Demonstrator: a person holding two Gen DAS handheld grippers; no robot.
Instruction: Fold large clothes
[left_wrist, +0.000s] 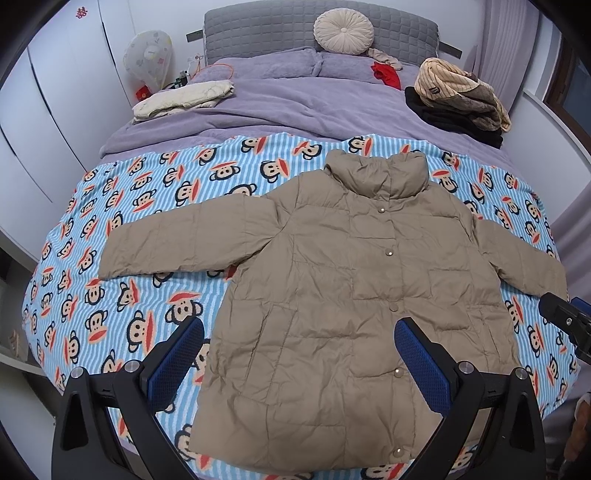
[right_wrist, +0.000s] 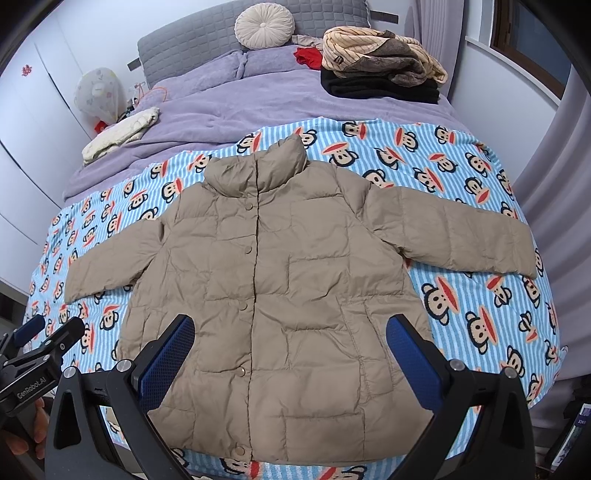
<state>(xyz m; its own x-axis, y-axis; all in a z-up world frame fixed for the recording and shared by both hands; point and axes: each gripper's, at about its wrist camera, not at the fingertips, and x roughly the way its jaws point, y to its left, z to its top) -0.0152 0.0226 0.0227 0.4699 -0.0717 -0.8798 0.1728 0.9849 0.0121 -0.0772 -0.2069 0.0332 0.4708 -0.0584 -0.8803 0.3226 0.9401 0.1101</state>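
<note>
A tan quilted puffer jacket (left_wrist: 354, 280) (right_wrist: 288, 280) lies flat and face up on a blue striped monkey-print blanket (left_wrist: 122, 266) (right_wrist: 472, 177), snaps closed, collar toward the headboard, both sleeves spread out to the sides. My left gripper (left_wrist: 299, 332) hovers open above the jacket's lower left part, nothing between its blue pads. My right gripper (right_wrist: 290, 332) hovers open above the lower right part, also with nothing in it. The right gripper's tip shows at the left wrist view's right edge (left_wrist: 565, 317); the left gripper shows at the right wrist view's left edge (right_wrist: 40, 343).
Beyond the blanket lies a purple duvet (left_wrist: 280, 103) with a folded cream garment (left_wrist: 181, 98) at the left and a pile of striped, brown and black clothes (left_wrist: 458, 99) at the right. A round cushion (left_wrist: 343, 31) leans on the grey headboard. White wardrobes stand at the left.
</note>
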